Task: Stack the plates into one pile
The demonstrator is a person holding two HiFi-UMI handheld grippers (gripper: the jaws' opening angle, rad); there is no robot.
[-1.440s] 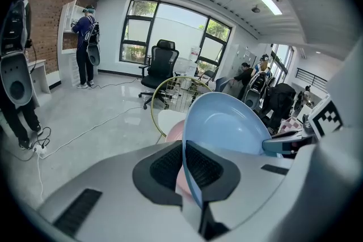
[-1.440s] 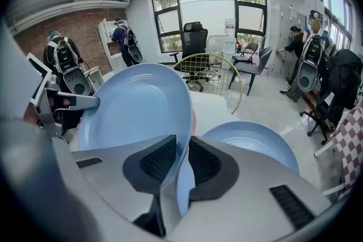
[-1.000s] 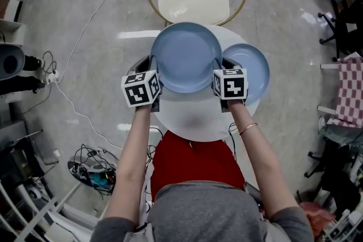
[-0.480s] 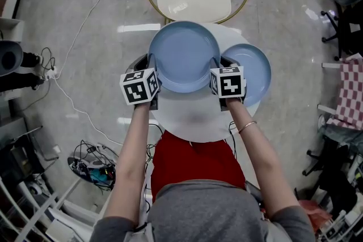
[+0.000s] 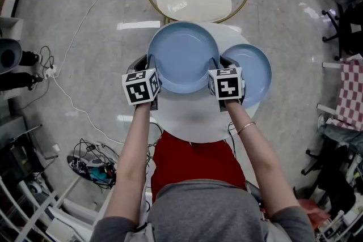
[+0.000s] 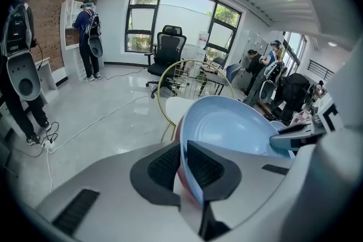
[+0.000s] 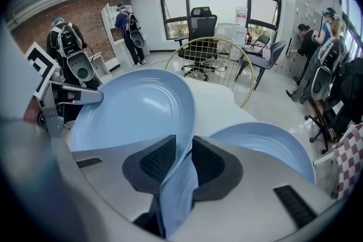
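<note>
while the left tongs, just easing apart, and the right tongs pinch opposite rims of the raised plate, the second plate lies on the surface just right of it, nearer the right tongs.

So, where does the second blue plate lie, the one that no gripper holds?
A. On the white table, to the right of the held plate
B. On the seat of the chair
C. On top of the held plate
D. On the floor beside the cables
A: the second plate lies flat on the white table, to the right of the held plate.
</note>
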